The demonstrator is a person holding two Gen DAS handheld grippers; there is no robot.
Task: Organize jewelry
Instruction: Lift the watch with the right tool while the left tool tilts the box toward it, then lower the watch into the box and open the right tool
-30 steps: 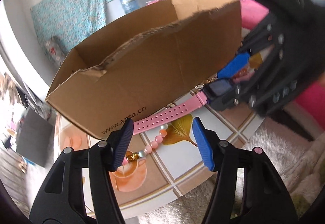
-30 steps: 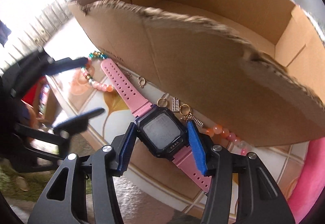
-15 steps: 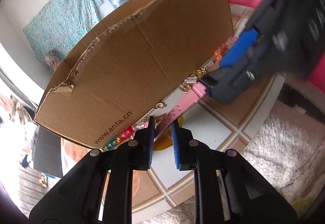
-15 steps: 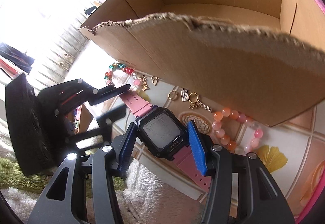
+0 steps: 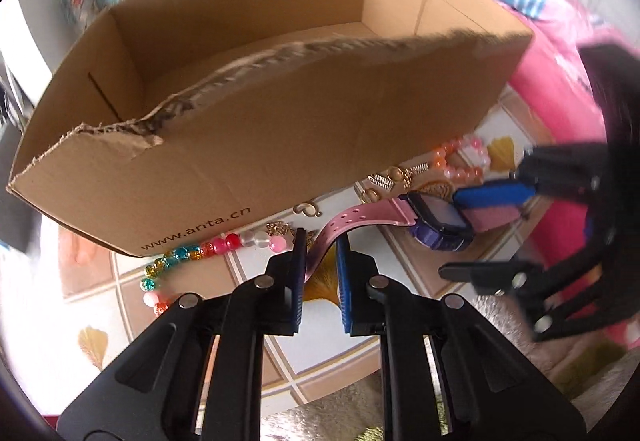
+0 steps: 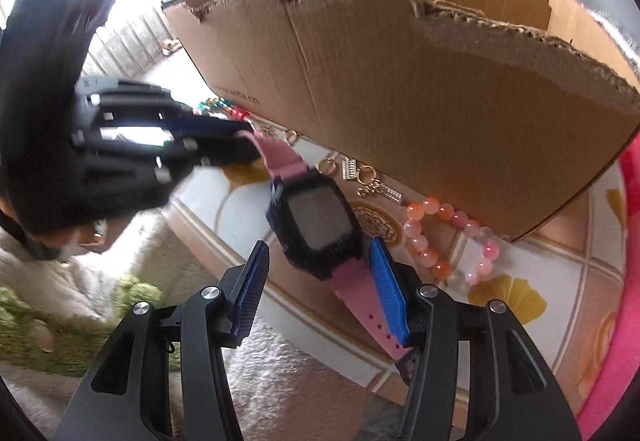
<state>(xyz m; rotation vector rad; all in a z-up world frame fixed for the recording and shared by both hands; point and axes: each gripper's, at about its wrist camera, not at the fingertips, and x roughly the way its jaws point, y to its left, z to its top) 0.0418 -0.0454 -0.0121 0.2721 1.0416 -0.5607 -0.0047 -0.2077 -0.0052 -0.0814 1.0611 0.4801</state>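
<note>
Since earlier frame your left gripper closed onto pink watch strap end. Your right gripper half-open, watch case between pads, grip unclear. Watch just before cardboard box, beside bead bracelets.

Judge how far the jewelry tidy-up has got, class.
Done: nothing; the cardboard box shows bare. In hand: the pink-strapped watch, its far strap pinched in the left gripper; the right gripper straddles its case, jaws apart. Left: the bead bracelets and gold earrings on the table.
</note>
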